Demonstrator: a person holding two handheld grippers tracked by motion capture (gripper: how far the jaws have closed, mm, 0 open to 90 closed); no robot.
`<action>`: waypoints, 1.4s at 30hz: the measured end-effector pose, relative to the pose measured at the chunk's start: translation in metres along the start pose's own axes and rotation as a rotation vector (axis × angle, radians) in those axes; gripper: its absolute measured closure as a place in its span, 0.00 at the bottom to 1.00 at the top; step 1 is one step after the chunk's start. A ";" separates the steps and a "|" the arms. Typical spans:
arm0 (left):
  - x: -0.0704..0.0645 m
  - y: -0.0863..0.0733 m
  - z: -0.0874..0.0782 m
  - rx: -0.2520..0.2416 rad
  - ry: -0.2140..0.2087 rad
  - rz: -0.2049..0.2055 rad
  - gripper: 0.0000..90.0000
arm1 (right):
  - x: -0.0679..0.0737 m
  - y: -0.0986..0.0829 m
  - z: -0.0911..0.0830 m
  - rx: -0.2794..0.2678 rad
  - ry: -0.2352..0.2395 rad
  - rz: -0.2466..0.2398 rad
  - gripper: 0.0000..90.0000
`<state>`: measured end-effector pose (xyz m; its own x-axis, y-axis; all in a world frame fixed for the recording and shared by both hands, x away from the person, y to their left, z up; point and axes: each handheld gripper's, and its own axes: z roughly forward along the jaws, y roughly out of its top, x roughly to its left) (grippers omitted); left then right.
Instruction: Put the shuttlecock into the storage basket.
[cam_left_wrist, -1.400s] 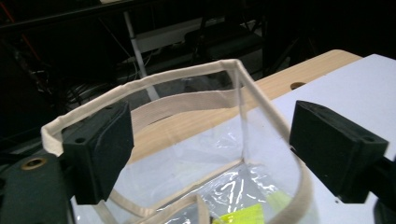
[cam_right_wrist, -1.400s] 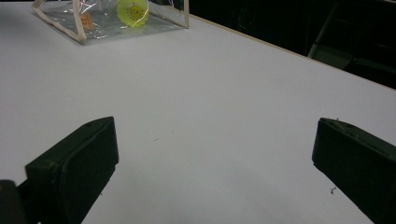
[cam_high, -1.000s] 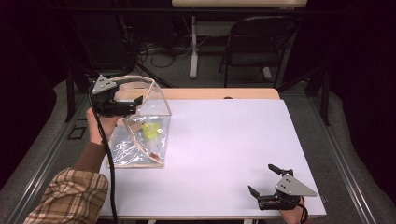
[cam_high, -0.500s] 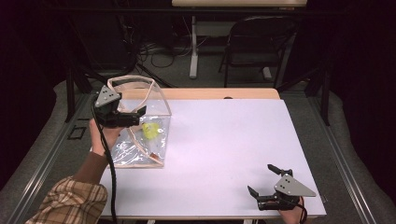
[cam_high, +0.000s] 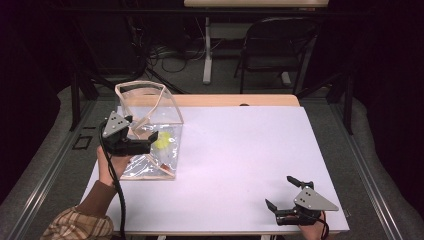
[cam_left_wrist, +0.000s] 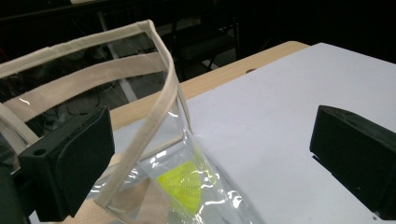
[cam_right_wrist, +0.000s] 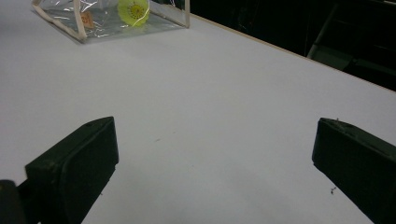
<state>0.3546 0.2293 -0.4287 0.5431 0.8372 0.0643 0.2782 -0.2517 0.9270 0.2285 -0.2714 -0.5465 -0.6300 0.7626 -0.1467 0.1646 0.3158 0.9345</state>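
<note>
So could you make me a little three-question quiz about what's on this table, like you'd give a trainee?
1. True or false: the yellow object lies inside the clear bag.
2. Which gripper is nearer the bag: A) the left gripper, B) the right gripper?
3. Fill in: the jaws of both grippers stand ____.

Key: 1 true; 2 A; 3 open.
</note>
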 end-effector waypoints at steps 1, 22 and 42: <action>-0.001 -0.003 -0.001 0.001 -0.003 -0.006 0.00 | 0.000 0.000 0.000 0.001 0.000 -0.001 0.00; -0.020 -0.045 -0.016 0.004 -0.004 -0.011 0.00 | 0.000 0.000 0.000 -0.002 0.001 -0.003 0.00; -0.032 -0.082 -0.020 0.023 -0.028 -0.049 0.00 | 0.001 0.000 0.000 0.000 0.001 -0.002 0.00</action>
<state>0.2989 0.2326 -0.4994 0.5502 0.8350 0.0089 0.3229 -0.2225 0.9199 0.2282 -0.2708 -0.5467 -0.6313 0.7612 -0.1482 0.1629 0.3171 0.9343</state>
